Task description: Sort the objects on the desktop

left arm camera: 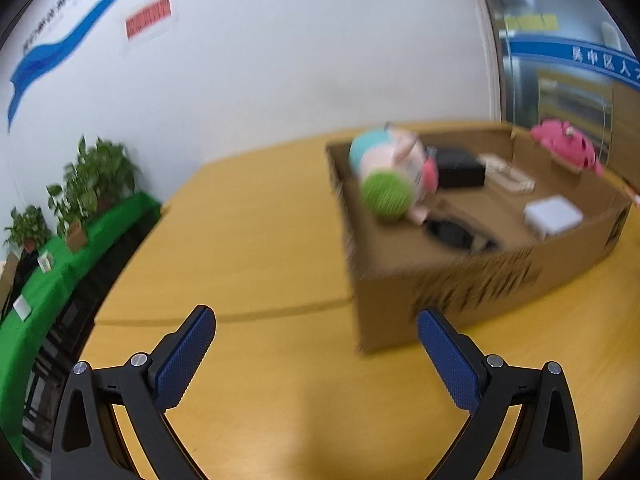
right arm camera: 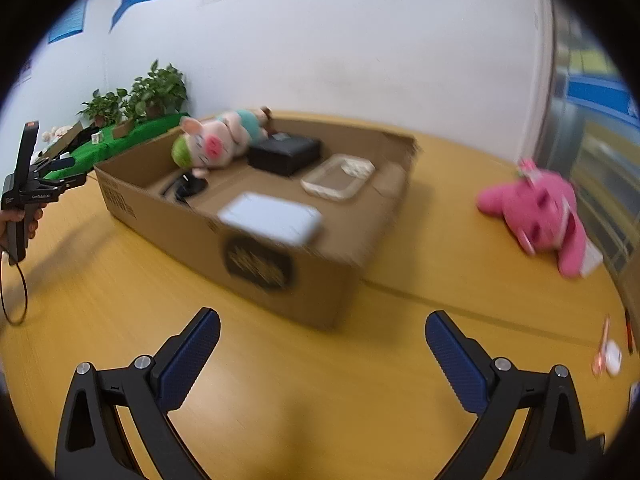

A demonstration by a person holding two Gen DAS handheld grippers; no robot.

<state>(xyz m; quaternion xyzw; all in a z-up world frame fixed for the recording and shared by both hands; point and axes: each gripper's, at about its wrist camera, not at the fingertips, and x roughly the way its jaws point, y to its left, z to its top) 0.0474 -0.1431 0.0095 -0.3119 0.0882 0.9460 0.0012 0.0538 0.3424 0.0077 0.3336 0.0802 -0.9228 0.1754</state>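
You held both grippers over the table (right arm camera: 360,380), jaws spread wide and empty. Ahead of your right gripper (right arm camera: 322,338) sat the box (right arm camera: 280,264), holding a pig plush (right arm camera: 216,144), black case (right arm camera: 284,154), clear tray (right arm camera: 338,178) and white pad (right arm camera: 272,218). A pink plush (right arm camera: 540,212) lay well off to its right. Your left gripper (left arm camera: 316,334) pointed left of the box.

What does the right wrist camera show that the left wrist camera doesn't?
Only the right wrist view shows the left gripper from outside and small items near the table edge. Only the left wrist view shows blue signage with white characters. Both show the cardboard box, pig plush, pink plush outside the box, and open, empty jaws.
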